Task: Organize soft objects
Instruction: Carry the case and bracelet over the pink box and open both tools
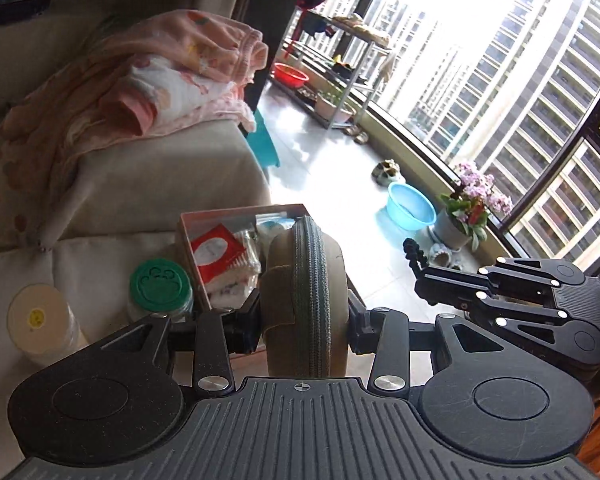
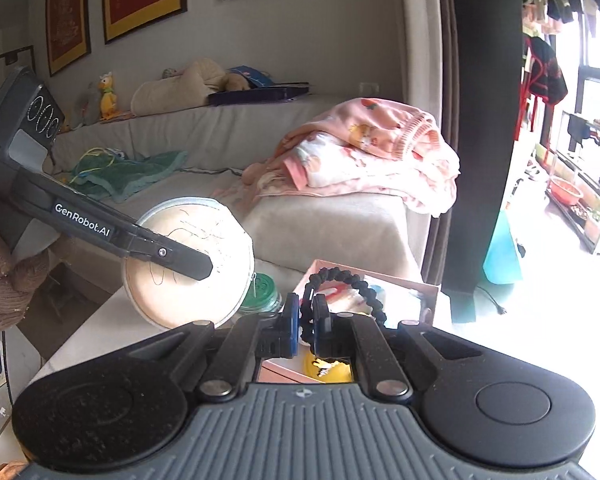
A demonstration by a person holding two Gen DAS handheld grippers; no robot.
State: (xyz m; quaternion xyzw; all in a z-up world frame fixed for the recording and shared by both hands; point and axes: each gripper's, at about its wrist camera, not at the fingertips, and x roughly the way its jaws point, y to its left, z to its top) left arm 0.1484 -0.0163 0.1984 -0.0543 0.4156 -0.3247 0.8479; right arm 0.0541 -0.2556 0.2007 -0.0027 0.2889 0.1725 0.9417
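Note:
My left gripper (image 1: pixel 304 328) is shut on a round beige zippered pouch (image 1: pixel 305 300), held on edge above the table; it also shows in the right wrist view (image 2: pixel 188 268) with a left finger (image 2: pixel 176 256) across its face. My right gripper (image 2: pixel 306 330) is shut on a black beaded bracelet (image 2: pixel 344 280), which also shows in the left wrist view (image 1: pixel 414 254). The right gripper (image 1: pixel 420 280) shows to the right of the pouch. An open pink box (image 1: pixel 228 216) with small packets sits just beyond both grippers.
A green-lidded jar (image 1: pixel 161 285) and a white-lidded jar (image 1: pixel 38 320) stand left of the box. A beige sofa (image 2: pixel 340 224) carries a pile of pink clothes (image 2: pixel 380 152), a green towel (image 2: pixel 132 176) and plush toys (image 2: pixel 180 88). Basins and a flower pot (image 1: pixel 460 220) sit by the window.

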